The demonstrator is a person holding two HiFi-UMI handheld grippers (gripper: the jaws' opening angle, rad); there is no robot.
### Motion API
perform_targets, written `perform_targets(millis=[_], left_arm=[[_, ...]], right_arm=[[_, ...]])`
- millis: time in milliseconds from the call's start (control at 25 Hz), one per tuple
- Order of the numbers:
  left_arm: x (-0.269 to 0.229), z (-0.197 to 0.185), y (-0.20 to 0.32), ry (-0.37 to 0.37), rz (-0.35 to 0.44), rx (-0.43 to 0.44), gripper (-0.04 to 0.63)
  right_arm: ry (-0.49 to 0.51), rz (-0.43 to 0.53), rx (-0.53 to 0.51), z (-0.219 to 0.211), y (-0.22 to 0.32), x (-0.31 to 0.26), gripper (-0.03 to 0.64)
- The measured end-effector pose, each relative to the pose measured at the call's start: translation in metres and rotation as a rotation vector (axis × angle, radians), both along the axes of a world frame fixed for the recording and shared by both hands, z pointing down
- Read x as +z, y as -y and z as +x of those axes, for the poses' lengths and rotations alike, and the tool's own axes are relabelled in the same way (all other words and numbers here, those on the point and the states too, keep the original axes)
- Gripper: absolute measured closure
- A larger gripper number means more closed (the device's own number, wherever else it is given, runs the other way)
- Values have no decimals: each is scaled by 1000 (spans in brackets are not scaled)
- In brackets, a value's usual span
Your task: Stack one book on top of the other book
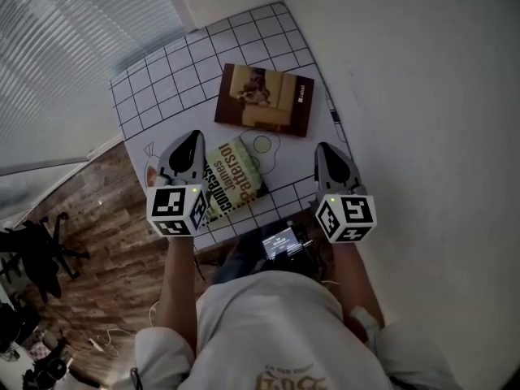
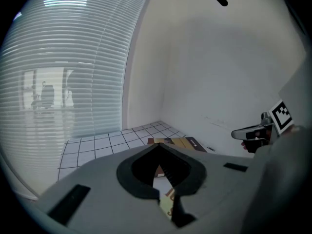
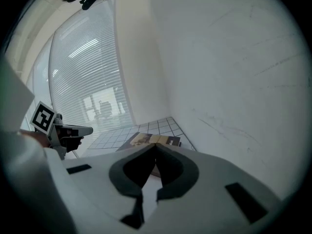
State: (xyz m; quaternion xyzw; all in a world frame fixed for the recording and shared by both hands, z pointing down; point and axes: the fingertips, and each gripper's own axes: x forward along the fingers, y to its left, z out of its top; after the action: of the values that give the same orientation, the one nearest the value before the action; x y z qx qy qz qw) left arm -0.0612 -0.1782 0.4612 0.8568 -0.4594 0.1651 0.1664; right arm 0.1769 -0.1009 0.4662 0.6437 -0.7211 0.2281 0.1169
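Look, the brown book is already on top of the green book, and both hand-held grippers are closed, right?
Not quite. The brown book isn't on the green book: the head view shows them lying separately on the checked cloth, the brown one farther away. The left hand-held gripper and right hand-held gripper are indeed closed.

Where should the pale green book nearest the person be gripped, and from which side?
Probably its near edge, approached low from the person's side. The pale green book lies flat on the gridded table, so only a thin edge can be pinched, and that edge sits closest to the table front.
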Motion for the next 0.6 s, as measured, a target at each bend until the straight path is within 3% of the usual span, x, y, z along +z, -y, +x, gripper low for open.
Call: perform_targets(millis=[600], left_arm=[[48, 15, 28, 54, -99, 11, 588]], right_arm=[[18, -66, -3, 15, 31, 44, 609]])
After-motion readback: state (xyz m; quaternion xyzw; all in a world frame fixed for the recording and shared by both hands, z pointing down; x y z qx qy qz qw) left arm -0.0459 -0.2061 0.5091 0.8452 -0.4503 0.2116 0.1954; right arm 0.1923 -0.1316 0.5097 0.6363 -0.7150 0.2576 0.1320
